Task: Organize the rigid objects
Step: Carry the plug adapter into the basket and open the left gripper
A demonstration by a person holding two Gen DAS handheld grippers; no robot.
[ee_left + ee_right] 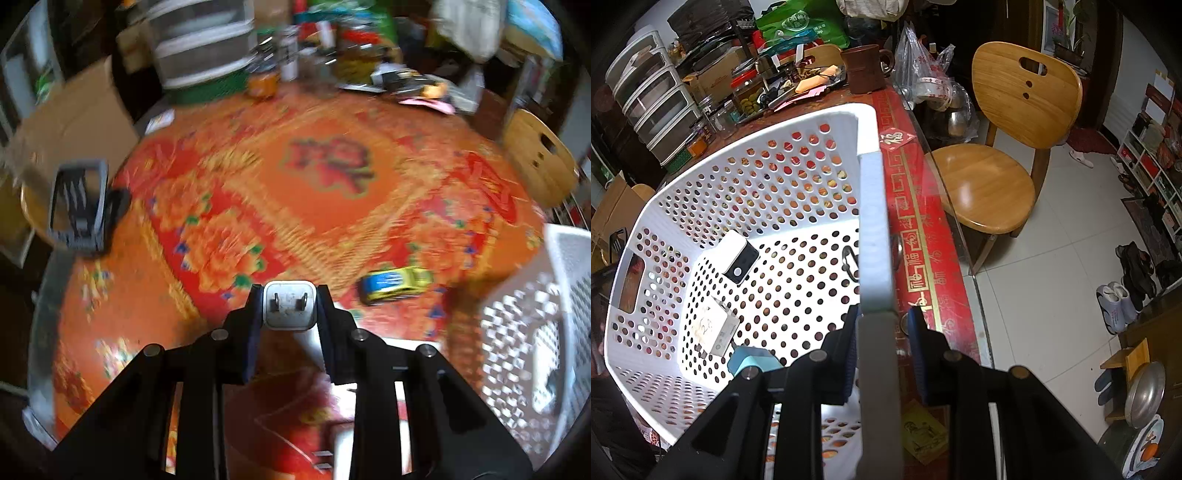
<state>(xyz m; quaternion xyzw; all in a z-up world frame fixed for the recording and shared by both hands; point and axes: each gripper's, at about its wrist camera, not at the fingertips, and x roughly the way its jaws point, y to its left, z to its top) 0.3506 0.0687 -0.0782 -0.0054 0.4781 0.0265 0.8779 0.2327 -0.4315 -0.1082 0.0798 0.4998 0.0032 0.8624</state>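
Left wrist view. The left hand-held gripper point(290, 306), at lower centre, is closed on a white plug adapter point(289, 305); its two metal prongs face the camera and both pads press its sides. Behind it spreads the worktop point(295, 221), covered in an orange-red floral cloth, much blurred. A yellow and blue toy car point(397, 284) lies at centre right, loose on the cloth, and a grey folding stand point(79, 205) sits at the left edge. The white perforated basket point(535, 325) fills the lower right. A large character at the cloth's centre is too smeared to read.

To do this step well, judging from the layout: carry the adapter rightward above the basket rim, then release it low over bare basket floor so it does not bounce out. The car would seem to remain for sorting.

Right wrist view. The right hand-held gripper point(882, 332), at lower centre, is clamped on the basket's near rim point(873, 229), one pad inside the wall and one outside, steadying it. Inside lie a white device with a black face point(738, 258), a flat white card point(714, 326) bearing faint handwriting and small print, both illegible, and a teal object point(753, 360) at the lower left. A red diamond sticker point(897, 138) on the worktop edge reads "福". A wooden chair point(1004, 155) stands at the upper right.
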